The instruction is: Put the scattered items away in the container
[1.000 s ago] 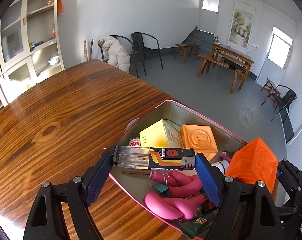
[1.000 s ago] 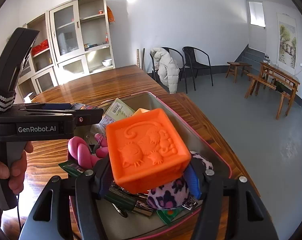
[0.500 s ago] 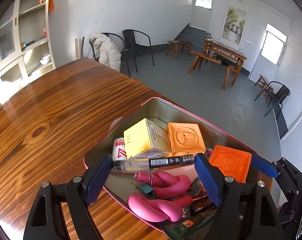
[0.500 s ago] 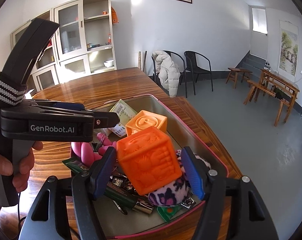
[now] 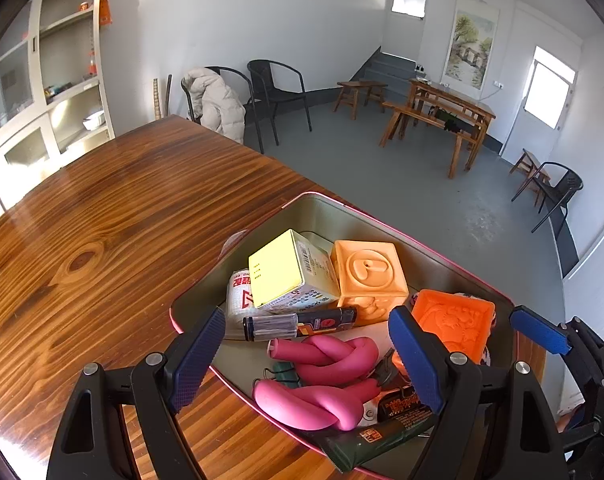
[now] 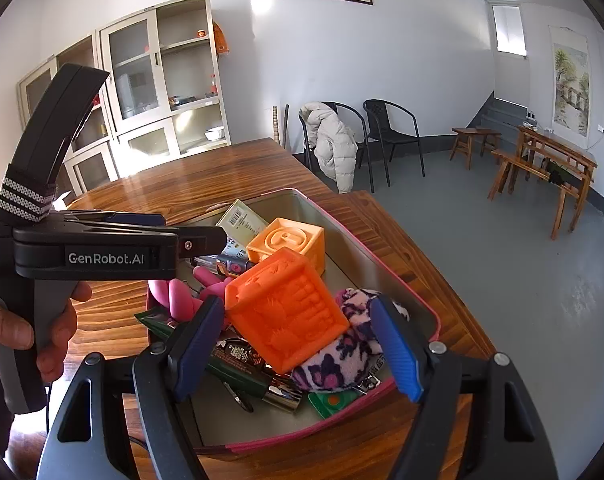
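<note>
orange embossed cube (image 6: 288, 312) (tilted) atop pink-rimmed tin (image 6: 386, 248).

**Setting: plain common room, part meeting space, part storage**

We read this as a sparse multipurpose room, not a kitchen or lab. What we see: a large polished wooden table (image 5: 102, 216), a grey bare floor (image 5: 422, 200) and white walls. A cabinet (image 6: 170, 92) with glass doors and open shelves holds a bowl and small odds. Two black metal chairs (image 6: 390, 136) stand by the wall, one with a pale padded jacket (image 6: 334, 144) draped over it. We also see a rough wooden desk with bench (image 5: 442, 116), stools, steps (image 5: 390, 68) up to a door, and landscape scroll paintings (image 5: 470, 52).
</note>
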